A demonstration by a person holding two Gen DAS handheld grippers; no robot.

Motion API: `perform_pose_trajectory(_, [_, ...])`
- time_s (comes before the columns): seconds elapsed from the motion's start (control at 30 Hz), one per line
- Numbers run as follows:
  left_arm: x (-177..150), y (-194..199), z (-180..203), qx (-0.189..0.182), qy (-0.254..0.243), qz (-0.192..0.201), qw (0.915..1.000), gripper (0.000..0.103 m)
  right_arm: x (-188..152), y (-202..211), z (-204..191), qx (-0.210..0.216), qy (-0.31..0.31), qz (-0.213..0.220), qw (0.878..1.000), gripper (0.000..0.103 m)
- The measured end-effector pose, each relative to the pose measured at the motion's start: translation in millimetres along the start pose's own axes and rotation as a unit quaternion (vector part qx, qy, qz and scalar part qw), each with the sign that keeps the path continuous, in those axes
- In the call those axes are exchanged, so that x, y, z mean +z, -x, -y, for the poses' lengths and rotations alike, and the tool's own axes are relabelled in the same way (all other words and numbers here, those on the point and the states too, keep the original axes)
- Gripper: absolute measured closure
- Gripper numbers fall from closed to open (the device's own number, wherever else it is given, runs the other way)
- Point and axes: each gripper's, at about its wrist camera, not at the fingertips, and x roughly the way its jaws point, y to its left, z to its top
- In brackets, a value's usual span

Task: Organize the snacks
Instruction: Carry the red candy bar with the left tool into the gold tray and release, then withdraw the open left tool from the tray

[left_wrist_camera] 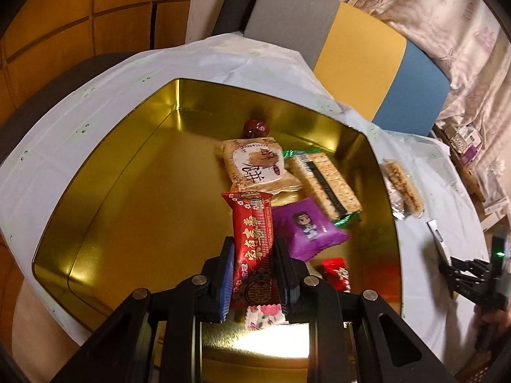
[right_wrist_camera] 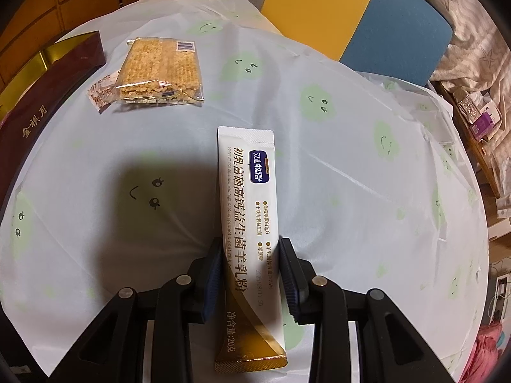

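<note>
Holding a red snack bar (left_wrist_camera: pixel 253 249) over the gold tin (left_wrist_camera: pixel 127 172), our left gripper (left_wrist_camera: pixel 254 274) is clamped on it; the tin's left half lies bare, five snacks crowd its right. Our right gripper (right_wrist_camera: pixel 250 274) pinches a white sachet (right_wrist_camera: pixel 247 210) above the worktop (right_wrist_camera: pixel 351 175), well apart from the grain bar (right_wrist_camera: pixel 159 70).

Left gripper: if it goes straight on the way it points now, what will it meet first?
Probably the beige rice-cake packet lying in the gold tin, just beyond the red snack bar the left gripper holds; depth is unclear.
</note>
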Motion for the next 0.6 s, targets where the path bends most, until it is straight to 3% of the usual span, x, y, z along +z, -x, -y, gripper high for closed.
perform_pose_trajectory(0.3, [-4.8,-11.5,-1.5,0.023,-0.010,-0.006,0.9997,0.076,-0.4,1.2,-1.7,-0.001,0.002,0.001,1.000,0.069])
perform_pose_trajectory(0.47, [-8.0,0.9,5.3,0.032,-0.025,0.020,0.9990,0.076,-0.7,1.5,-2.3,-0.001,0.002,0.001,1.000,0.069])
perform_pose_trajectory(0.6, [-9.3,18.6,19.0,0.018,-0.043,0.047,0.9978,0.075,-0.9,1.4,-2.0,-0.002,0.003,0.001,1.000,0.069])
